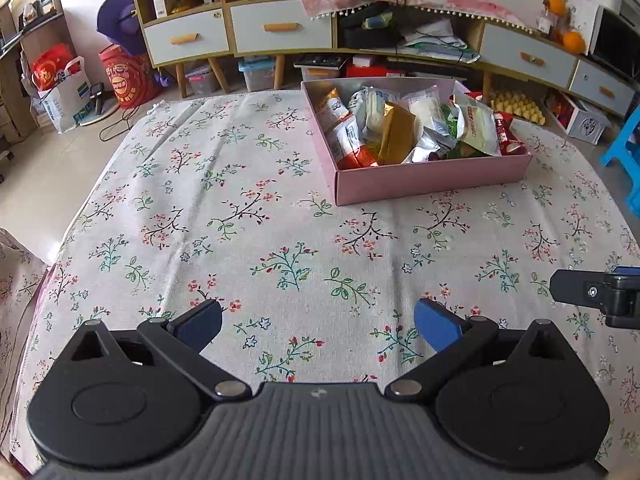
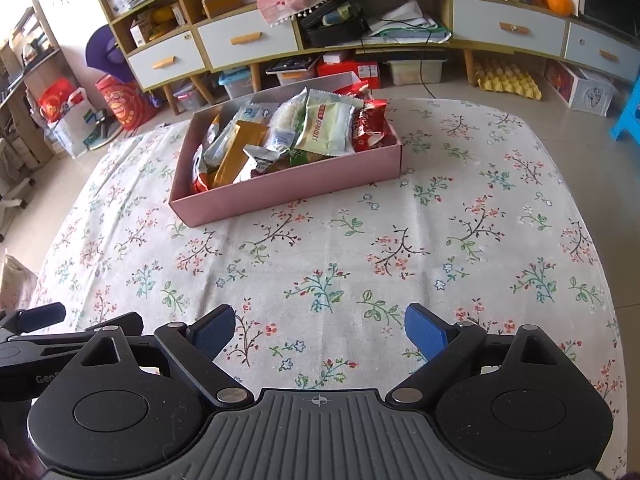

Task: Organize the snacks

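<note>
A pink box (image 1: 432,180) sits at the far side of the table, full of several snack packets, among them a gold packet (image 1: 394,134), a white-green packet (image 1: 478,128) and a red packet (image 1: 506,136). The box also shows in the right wrist view (image 2: 288,190) with the gold packet (image 2: 236,152) and red packet (image 2: 370,124). My left gripper (image 1: 318,326) is open and empty above the cloth, well short of the box. My right gripper (image 2: 320,330) is open and empty, also near the front. The right gripper's edge shows at the left view's right side (image 1: 600,292).
The table carries a floral tablecloth (image 1: 240,220). Behind it stand a long cabinet with drawers (image 1: 280,28), storage bins, red bags (image 1: 126,80) on the floor, a yellow egg tray (image 2: 508,80) and a blue stool (image 1: 628,152) at the right.
</note>
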